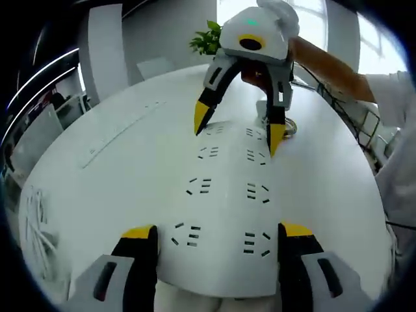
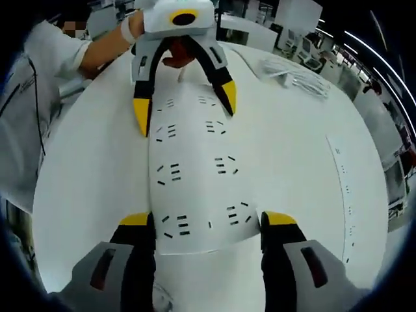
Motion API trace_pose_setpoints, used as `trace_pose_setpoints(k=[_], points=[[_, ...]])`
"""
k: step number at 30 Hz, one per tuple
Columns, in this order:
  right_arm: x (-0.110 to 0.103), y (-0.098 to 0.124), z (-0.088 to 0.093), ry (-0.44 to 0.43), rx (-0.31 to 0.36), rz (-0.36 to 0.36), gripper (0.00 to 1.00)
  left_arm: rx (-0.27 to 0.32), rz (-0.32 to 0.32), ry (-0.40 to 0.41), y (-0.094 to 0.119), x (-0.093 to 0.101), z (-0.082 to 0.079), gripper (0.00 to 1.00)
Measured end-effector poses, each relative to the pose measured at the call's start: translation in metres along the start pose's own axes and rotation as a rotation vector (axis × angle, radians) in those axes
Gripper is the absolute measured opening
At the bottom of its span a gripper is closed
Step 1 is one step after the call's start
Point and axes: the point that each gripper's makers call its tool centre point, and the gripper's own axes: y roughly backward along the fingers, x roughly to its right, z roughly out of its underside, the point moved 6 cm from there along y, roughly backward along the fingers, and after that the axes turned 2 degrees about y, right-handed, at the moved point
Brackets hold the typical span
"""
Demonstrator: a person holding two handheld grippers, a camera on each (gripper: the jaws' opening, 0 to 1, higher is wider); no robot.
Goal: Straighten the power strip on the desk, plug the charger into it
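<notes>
**Power strip bracketed at both ends for straightening**

A white power strip (image 1: 224, 195), with two rows of sockets along its length, is laid flat on a round white desk (image 1: 117, 175). It is straddled at each end by a gripper. In the left gripper view, the left gripper (image 1: 218, 244) is seen with its yellow-tipped jaws spread wide, one just outside each long edge of the strip's near end; whether the pads actually touch the casing cannot be told. At the far end, the right gripper (image 1: 237, 133) is likewise set apart-jawed over the strip, tips pointing down at its corners, with a person's hand and forearm behind it.

This paired placement is judged to serve the straightening step: with one gripper at each end, the strip can be pivoted and squared from both ends at once. The plugging-in is judged not yet begun.

In the right gripper view the arrangement is mirrored: the right gripper (image 2: 208, 231) is seen spread about the near end of the power strip (image 2: 195, 175), and the left gripper (image 2: 185, 104) over the far end. A bundle of white cable (image 2: 296, 78) is shown more plainly here, lying well apart from the strip on the desk (image 2: 292, 162); whether it belongs to the charger cannot be told. A potted plant (image 1: 208, 39) beyond the desk is given by the left gripper view
</notes>
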Motion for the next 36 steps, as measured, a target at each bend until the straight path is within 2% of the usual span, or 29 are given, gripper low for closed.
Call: trace_pose_setpoints(k=[7,18,23,25,27,30,33,36], points=[[0.001,0.0,0.001,-0.002,0.01,-0.008,0.64,0.003,0.002,0.0,-0.001,-0.001,0.0,0.76],[0.003,-0.002,-0.001,-0.019,-0.034,-0.023,0.65,-0.03,0.009,-0.012,-0.002,-0.005,-0.003,0.75],[0.006,-0.004,-0.002,-0.013,-0.044,-0.043,0.65,-0.011,0.025,-0.027,-0.001,-0.004,-0.002,0.75],[0.006,-0.005,-0.003,-0.014,-0.053,-0.051,0.65,-0.009,0.025,-0.028,0.002,0.003,0.0,0.75],[0.007,-0.006,-0.004,-0.012,-0.084,-0.057,0.65,0.01,0.033,-0.026,0.005,0.006,0.002,0.75],[0.005,-0.005,-0.005,-0.019,-0.109,-0.051,0.65,0.043,0.036,-0.016,0.006,0.005,0.003,0.75],[0.005,-0.004,-0.004,-0.032,-0.099,-0.035,0.65,0.062,0.026,-0.013,0.007,0.009,0.003,0.75],[-0.001,-0.001,-0.005,-0.045,-0.098,-0.011,0.65,0.043,0.017,-0.017,0.006,0.012,0.001,0.75]])
